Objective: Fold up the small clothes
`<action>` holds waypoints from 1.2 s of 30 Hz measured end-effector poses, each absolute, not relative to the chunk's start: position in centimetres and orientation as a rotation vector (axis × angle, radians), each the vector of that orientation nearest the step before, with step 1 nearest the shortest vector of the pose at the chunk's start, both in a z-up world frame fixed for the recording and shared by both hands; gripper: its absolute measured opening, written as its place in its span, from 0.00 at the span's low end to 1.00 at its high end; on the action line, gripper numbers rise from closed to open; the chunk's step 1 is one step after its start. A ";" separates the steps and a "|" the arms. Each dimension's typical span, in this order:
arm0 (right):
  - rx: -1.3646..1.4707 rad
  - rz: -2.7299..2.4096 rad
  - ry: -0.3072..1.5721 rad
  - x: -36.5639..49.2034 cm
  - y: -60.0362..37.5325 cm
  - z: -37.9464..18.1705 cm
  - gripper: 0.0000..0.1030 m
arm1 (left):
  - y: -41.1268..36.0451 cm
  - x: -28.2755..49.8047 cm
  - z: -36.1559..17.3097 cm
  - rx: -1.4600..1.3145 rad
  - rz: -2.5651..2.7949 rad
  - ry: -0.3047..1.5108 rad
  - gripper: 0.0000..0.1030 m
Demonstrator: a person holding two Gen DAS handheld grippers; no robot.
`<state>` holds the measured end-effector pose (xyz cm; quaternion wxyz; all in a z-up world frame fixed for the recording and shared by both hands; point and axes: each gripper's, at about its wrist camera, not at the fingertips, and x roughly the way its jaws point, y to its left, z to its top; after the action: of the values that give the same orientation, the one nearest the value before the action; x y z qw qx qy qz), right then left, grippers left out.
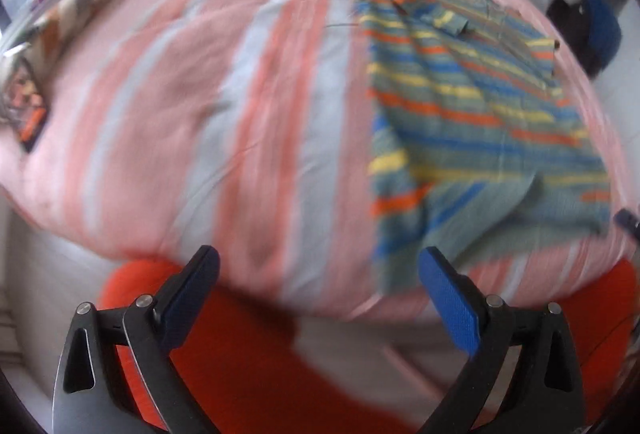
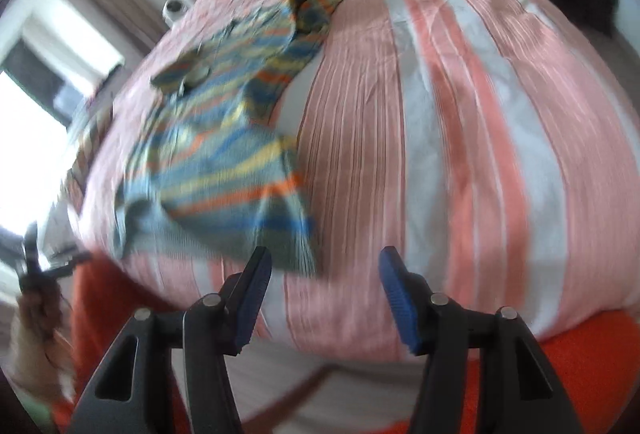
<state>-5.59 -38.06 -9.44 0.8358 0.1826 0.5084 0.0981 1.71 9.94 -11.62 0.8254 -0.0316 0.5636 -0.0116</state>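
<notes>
On the pink-and-white striped bedspread (image 1: 200, 105) lies the small striped shirt (image 1: 472, 105), spread mostly flat, collar at the far end, hem near the bed's near edge. Left gripper (image 1: 320, 298) hangs off the hem's left corner, jaws wide apart, nothing between them. Right gripper (image 2: 324, 294) sits just right of the hem, jaws parted, also empty. Both frames are motion-blurred.

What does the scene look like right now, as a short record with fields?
surface: bed with pink and white striped cover
garment: striped shirt, lying partly folded on the bed
left tongs: open, empty, beside the shirt's near edge
right tongs: open, empty, near the shirt's hem
sharpness: both views blurred
</notes>
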 end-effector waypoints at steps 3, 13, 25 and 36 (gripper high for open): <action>0.400 0.214 1.091 -3.9 -37.2 -10.4 0.54 | 5.6 3.1 -14.6 0.052 -0.024 1.255 0.76; 0.278 0.267 1.131 -6.0 -35.0 -8.4 0.04 | 11.7 0.4 -10.5 -0.077 -0.110 1.220 0.01; 0.153 0.184 1.205 -6.6 -32.9 -11.9 0.03 | 13.9 0.0 -12.9 -0.187 -0.084 1.157 0.47; 0.244 0.221 1.182 -6.6 -32.6 -11.7 0.49 | 8.4 2.8 -15.0 -0.092 -0.174 1.205 0.05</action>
<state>-6.61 -32.62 -11.71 0.8177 0.1147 0.5546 0.1035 2.78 8.37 -14.97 0.8195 -0.0430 0.5656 -0.0816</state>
